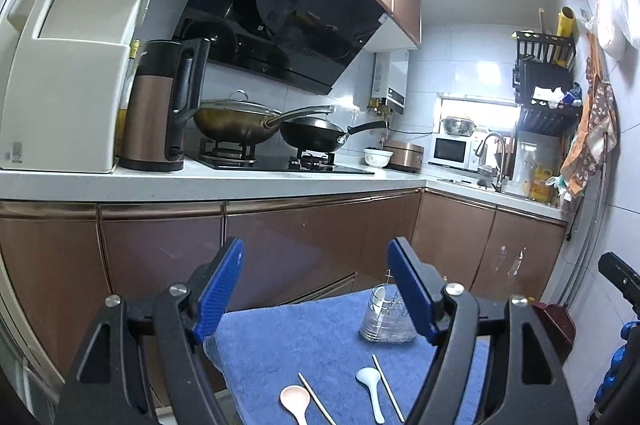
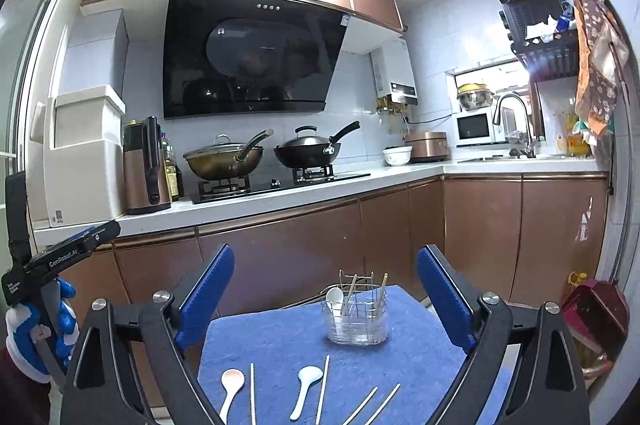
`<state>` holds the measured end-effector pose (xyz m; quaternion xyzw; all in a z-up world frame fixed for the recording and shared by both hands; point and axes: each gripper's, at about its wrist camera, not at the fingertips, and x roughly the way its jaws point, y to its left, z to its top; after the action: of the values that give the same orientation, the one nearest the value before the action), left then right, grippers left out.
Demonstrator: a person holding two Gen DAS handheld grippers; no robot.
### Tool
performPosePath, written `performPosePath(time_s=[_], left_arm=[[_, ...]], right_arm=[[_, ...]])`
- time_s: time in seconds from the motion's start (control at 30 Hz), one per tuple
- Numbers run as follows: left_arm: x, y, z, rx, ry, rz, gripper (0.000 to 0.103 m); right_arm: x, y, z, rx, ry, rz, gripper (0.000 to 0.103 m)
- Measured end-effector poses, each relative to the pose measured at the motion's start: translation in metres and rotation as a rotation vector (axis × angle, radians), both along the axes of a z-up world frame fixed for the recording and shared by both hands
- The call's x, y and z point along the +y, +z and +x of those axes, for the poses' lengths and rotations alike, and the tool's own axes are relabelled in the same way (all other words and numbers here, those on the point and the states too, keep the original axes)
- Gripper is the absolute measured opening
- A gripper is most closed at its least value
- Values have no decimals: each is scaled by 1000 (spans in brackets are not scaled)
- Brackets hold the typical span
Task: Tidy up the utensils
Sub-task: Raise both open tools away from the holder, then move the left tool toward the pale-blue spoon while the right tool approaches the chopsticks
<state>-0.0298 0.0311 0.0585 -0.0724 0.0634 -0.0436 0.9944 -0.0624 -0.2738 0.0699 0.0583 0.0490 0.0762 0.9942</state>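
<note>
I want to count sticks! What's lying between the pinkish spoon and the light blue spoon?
One chopstick lies alone between the pinkish spoon and the light blue spoon on the blue towel; the right wrist view shows it best.

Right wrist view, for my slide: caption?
Open right hand-held gripper above blue towel with loose spoons, chopsticks, wire utensil holder.

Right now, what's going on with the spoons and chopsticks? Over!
Both grippers, left and right, open, empty. Two spoons and four chopsticks loose on blue towel. Holder upright, partly filled. Nothing blocking.
</note>
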Motion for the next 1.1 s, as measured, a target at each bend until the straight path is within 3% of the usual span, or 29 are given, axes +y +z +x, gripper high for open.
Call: performPosePath(time_s=[0.3, 0.63, 0.83, 1.1], left_arm=[[-3, 0, -19, 1, -22, 1, 73], [-10, -17, -7, 46, 3, 52, 73], [-11, -30, 6, 63, -26, 31, 73], [-20, -58, 41, 181, -89, 23, 73]], right_arm=[[-1, -2, -15, -6, 16, 16, 92], [-11, -11, -9, 27, 10, 54, 92], [-19, -22, 4, 73, -5, 69, 92], [-36, -47, 30, 162, -28, 109, 92]])
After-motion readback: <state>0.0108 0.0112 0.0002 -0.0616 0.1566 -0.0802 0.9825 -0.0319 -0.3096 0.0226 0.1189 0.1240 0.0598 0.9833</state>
